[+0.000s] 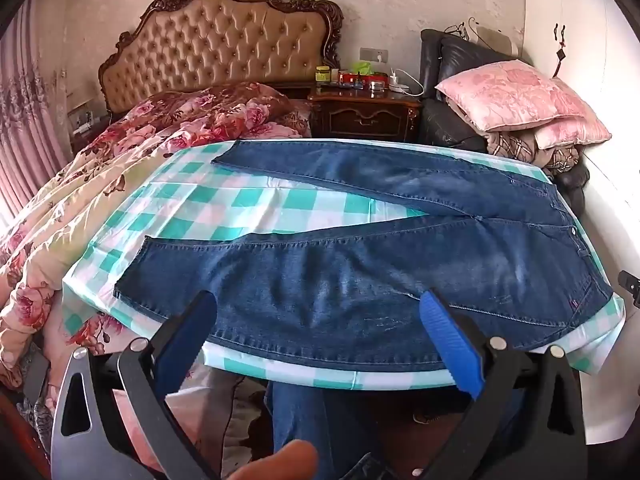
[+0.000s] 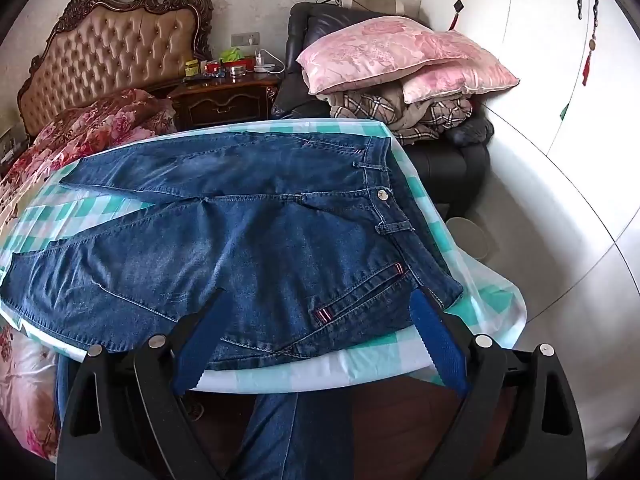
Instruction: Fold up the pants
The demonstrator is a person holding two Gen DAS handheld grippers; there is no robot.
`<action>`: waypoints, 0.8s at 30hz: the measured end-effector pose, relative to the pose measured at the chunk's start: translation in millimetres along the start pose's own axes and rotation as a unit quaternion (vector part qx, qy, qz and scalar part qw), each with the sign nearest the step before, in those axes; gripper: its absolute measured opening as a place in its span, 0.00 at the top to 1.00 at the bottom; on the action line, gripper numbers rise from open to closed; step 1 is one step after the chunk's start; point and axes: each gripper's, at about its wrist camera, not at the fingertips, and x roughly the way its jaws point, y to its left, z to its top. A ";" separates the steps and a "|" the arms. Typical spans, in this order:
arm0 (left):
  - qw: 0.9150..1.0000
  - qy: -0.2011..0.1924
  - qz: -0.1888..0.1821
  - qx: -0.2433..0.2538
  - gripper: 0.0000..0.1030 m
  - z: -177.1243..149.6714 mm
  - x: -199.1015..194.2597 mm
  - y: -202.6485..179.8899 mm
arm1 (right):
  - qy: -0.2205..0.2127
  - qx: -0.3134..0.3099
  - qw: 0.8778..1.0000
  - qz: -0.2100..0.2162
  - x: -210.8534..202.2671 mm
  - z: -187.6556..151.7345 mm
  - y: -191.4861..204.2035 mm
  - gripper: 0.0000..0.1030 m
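Lying flat, the jeans (image 1: 360, 280) run waistband-right, legs-left; both hand-held grippers (image 1: 320, 312) (image 2: 320, 304) hover spread.

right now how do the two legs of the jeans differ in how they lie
The near leg lies along the table's front edge, under the open left gripper; the far leg lies by the back edge, away from both grippers. The two spread apart toward the hems, with checked tablecloth showing between, and meet at the crotch. Both are flat, unfolded blue denim.
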 end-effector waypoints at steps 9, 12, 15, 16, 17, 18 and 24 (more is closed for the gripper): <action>1.000 0.001 0.008 0.000 0.01 6.1 -1.1 -1.8 | -0.001 -0.005 1.000 0.003 2.1 -0.7 4.2 0.15; 1.000 -0.001 0.006 -0.003 0.01 5.1 -0.1 -3.1 | -0.002 0.000 1.000 0.011 1.7 0.4 2.3 0.15; 1.000 -0.001 0.002 -0.005 0.01 -0.8 3.9 -2.6 | -0.001 0.000 1.000 0.013 1.5 1.2 1.7 0.15; 1.000 -0.001 0.002 -0.005 0.01 -1.0 4.1 -2.6 | -0.001 0.000 1.000 0.013 1.5 1.0 2.2 0.15; 1.000 -0.001 0.002 -0.006 0.01 -1.5 4.8 -2.5 | -0.001 0.000 1.000 0.012 1.4 0.7 2.6 0.15; 1.000 -0.002 0.002 -0.005 0.01 -2.1 5.1 -2.2 | -0.001 0.000 1.000 0.012 1.5 0.4 3.1 0.15; 1.000 -0.001 0.002 -0.006 0.01 -3.1 6.9 -3.2 | -0.001 0.001 1.000 0.013 1.6 0.3 3.2 0.15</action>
